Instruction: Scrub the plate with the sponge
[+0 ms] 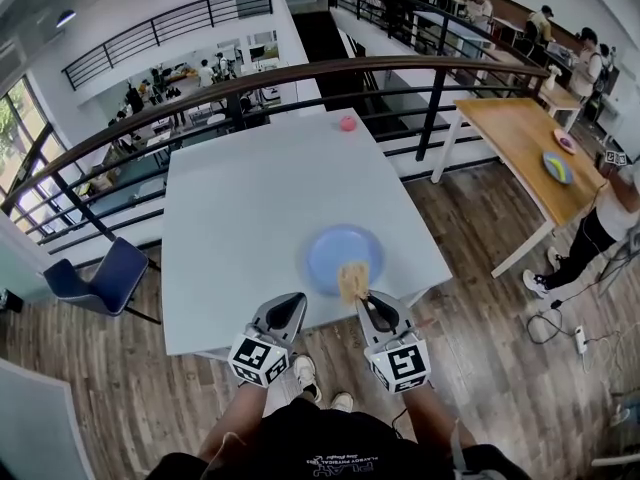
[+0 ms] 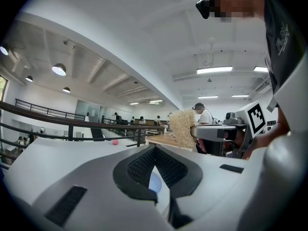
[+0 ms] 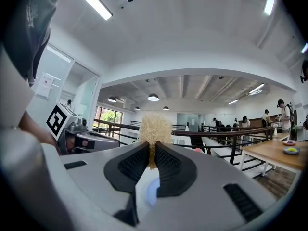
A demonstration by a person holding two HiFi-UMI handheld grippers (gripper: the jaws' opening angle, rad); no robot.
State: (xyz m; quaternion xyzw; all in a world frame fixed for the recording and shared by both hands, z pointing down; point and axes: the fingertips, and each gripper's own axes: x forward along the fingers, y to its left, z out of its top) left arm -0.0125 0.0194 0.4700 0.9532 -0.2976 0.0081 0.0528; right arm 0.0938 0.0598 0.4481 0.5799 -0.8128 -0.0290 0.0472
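Head view: white table w/ a blue plate near its near right corner, kinda blurry. The right gripper has a tan, fibrous sponge pinched in its jaws. The sponge sits over the near right edge of the plate, but tbh can't tell if it's actually touching. The left gripper is just beside it on the left, at the near edge of the table, jaws pressed together w/ nothing in them.

Left gripper view backs that up: left gripper pads meet at the tip, and a bit of the plate shows below through the gap. Off to the right you see the sponge sticking out of the right gripper.

Right gripper view: right gripper is clamped on the lower part of the sponge, and the rest fans out above the pads. A blue sliver of plate shows underneath.

Other stuff: a small pink ball at the far edge of the table, well apart from the plate. A blue chair is on the left and a dark railing runs behind the table. On the right there's a wooden table w/ a person next to it.
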